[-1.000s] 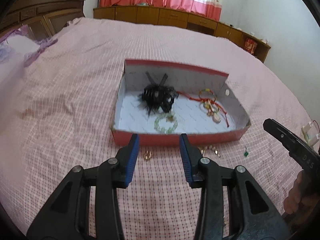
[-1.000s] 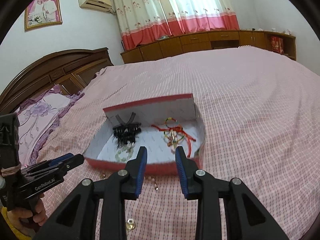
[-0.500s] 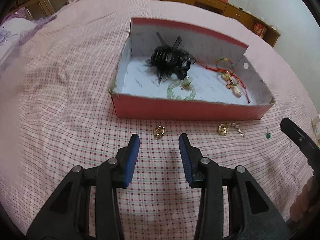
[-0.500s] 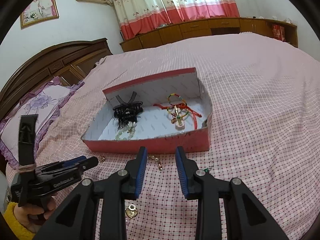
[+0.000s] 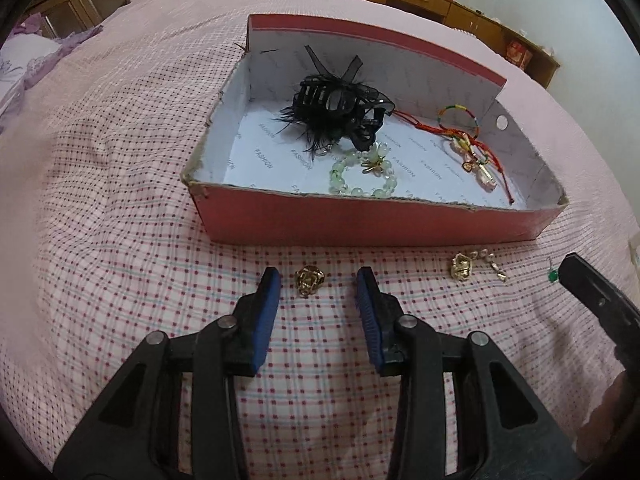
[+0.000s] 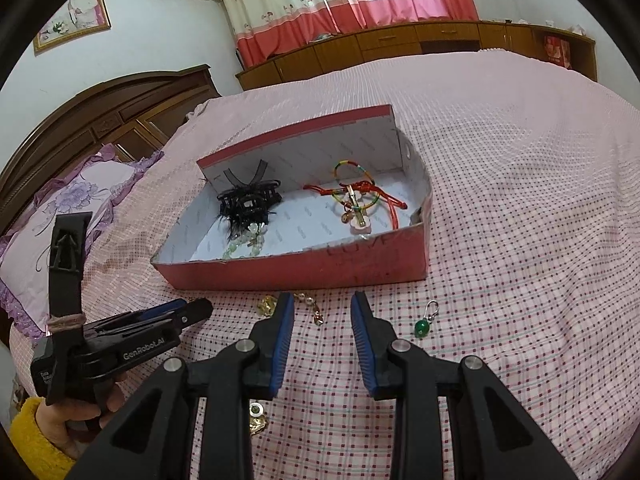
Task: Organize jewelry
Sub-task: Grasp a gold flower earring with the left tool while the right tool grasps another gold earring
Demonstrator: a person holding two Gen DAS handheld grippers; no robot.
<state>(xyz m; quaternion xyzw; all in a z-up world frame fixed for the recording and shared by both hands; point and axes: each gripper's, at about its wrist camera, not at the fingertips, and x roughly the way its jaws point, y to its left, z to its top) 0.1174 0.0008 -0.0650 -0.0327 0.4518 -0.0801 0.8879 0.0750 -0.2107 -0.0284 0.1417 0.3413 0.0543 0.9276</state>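
A red cardboard box (image 5: 360,220) with a white inside lies on the checked bedspread. It holds a black feathered hair claw (image 5: 336,108), a green bead bracelet (image 5: 362,176) and red string bracelets (image 5: 464,136). In front of the box, a gold ring (image 5: 308,280) lies on the cloth between the fingertips of my left gripper (image 5: 316,284). Its jaws are closing and the pads do not touch the ring. My right gripper (image 6: 322,308) stands open low over a small gold charm (image 6: 316,314). A gold piece (image 6: 267,305) lies left of it and a green bead earring (image 6: 422,326) to its right.
Another gold piece (image 6: 258,420) lies under the right gripper's fingers. A purple flowered pillow (image 6: 60,208) and a dark wooden headboard (image 6: 120,112) are at the left. Low wooden cabinets (image 6: 400,44) and curtains run along the far wall. A hand in a yellow sleeve (image 6: 36,436) holds the left gripper.
Both grippers have come down and tilted toward the bedspread in front of the box. The gold ring now lies between the left fingertips, which stand slightly closer together.
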